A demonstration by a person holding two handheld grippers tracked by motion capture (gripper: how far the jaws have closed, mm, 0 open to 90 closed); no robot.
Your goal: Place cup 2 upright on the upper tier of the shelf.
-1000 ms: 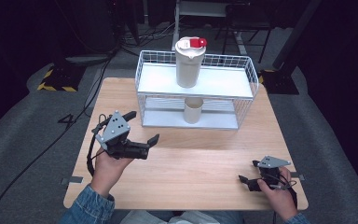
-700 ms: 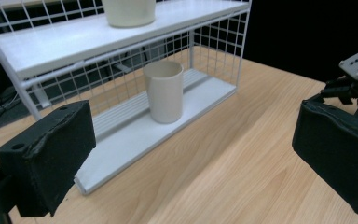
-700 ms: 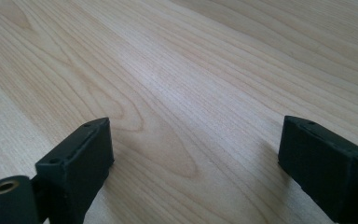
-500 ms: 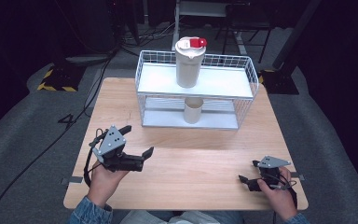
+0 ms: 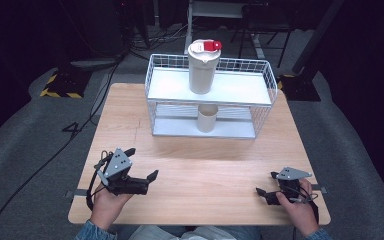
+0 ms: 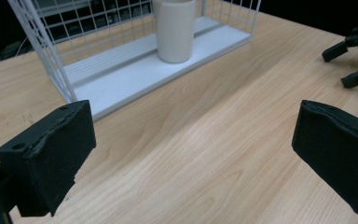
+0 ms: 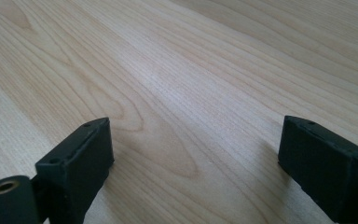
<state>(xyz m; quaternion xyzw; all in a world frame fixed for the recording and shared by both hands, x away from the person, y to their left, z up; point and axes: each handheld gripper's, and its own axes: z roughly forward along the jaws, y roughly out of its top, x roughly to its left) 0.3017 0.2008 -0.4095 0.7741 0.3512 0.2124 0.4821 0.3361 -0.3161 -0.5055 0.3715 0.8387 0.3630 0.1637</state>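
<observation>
Bright tabletop, dark surroundings; near jaws blurred.

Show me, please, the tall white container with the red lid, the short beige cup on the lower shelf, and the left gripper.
tall white container with red lid [image 5: 201, 75], high view, body wall
short beige cup [image 6: 175, 30], left gripper view, side
left gripper [image 5: 141, 168], high view, between fingertips

Looked like a lab or recording studio rather than a home: pale wooden table [image 5: 195, 170] set alone on grey carpeted floor [image 5: 25, 150], ringed by dark surroundings, black cables [image 5: 80, 135] trailing across the floor, yellow-and-black hazard-striped base [image 5: 60, 92] and metal stand legs [image 5: 190, 25] behind.
</observation>
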